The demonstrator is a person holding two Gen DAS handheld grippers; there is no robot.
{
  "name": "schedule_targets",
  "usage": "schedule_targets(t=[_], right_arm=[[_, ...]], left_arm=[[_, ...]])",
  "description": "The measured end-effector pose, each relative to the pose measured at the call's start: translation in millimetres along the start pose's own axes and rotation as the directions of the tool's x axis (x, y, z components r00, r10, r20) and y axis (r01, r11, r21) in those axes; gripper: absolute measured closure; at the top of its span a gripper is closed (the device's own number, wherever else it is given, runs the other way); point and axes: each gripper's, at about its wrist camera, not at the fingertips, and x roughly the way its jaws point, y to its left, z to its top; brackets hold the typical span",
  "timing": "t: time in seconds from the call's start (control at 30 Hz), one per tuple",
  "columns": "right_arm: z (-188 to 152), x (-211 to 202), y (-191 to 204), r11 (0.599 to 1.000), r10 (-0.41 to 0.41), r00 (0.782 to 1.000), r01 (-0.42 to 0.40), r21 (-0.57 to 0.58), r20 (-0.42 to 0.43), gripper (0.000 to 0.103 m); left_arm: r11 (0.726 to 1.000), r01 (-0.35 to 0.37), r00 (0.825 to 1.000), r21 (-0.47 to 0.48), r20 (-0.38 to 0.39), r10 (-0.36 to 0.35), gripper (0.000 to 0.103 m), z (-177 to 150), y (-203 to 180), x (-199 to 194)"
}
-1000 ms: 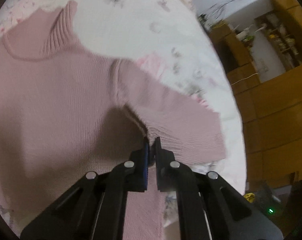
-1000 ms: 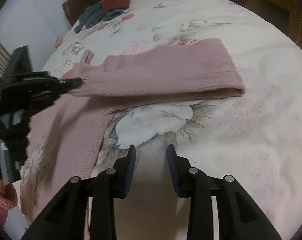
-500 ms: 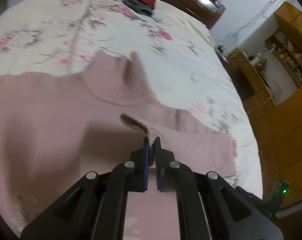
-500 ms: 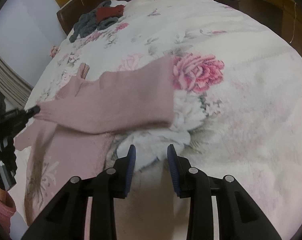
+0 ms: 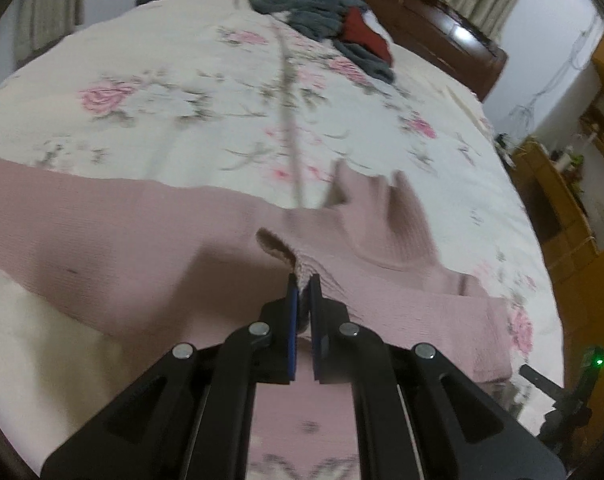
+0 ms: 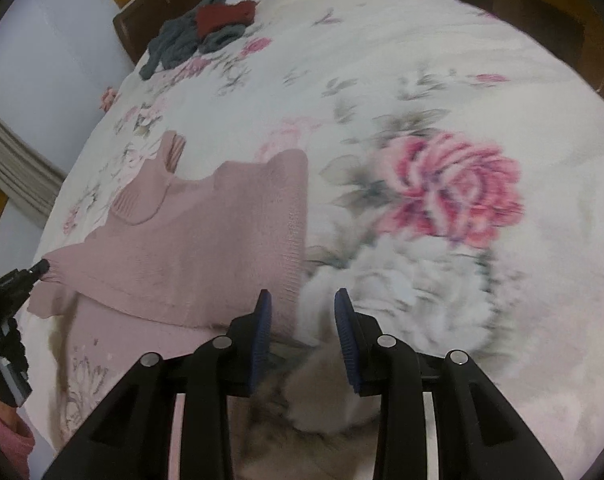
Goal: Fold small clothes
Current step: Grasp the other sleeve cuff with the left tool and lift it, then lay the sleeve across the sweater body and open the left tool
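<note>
Left gripper clamps a pink sweater at frame centre on a floral bedspread; right gripper, jaws apart, apparently holds nothing at lower centre.

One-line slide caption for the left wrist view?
Left hand-held gripper pinches a pink sweater sleeve over the floral bedspread.

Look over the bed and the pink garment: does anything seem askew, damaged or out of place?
Nothing damaged. The pink sweater lies mid-fold, one edge pinched in the left gripper. The only untidy spot is a heap of grey and red clothes by the headboard.
</note>
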Motion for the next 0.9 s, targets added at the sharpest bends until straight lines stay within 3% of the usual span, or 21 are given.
schedule_targets(t=[0.33,0.47,0.63,0.7,0.8,0.9], right_arm=[[2.1,45.7,22.1,0.997,-0.071,0.994,0.068,-0.041,-0.087,0.069],[-2.2,53.1,22.3,0.994,-0.099,0.991,0.093,-0.063,-0.091,0.07],[-3.7,56.8,29.0,0.987,-0.133,0.986,0.123,-0.105,-0.099,0.07],[2.4,50.4,33.7,0.988,-0.129,0.986,0.119,-0.094,-0.107,0.07],[11.1,20.6,45.0,0.992,-0.089,0.996,0.086,-0.092,-0.027,0.069],[16.7,9.4,62.7,0.995,-0.017,1.0,0.015,-0.097,-0.015,0.066]], left_arm=[[0.995,-0.093,0.991,-0.042,-0.099,0.088,0.1,-14.1,51.6,53.7],[0.993,-0.119,0.984,-0.018,-0.135,0.116,0.099,-21.5,61.3,69.2],[0.991,-0.132,0.98,0.019,-0.144,0.134,0.095,-18.1,59.5,64.9],[0.989,-0.148,0.983,-0.002,-0.112,0.147,0.094,-11.6,61.1,47.7],[0.992,-0.124,0.992,0.005,-0.034,0.124,0.095,-4.9,53.2,20.3],[0.995,-0.084,0.995,0.061,-0.046,0.087,0.091,-5.7,32.0,18.5]])
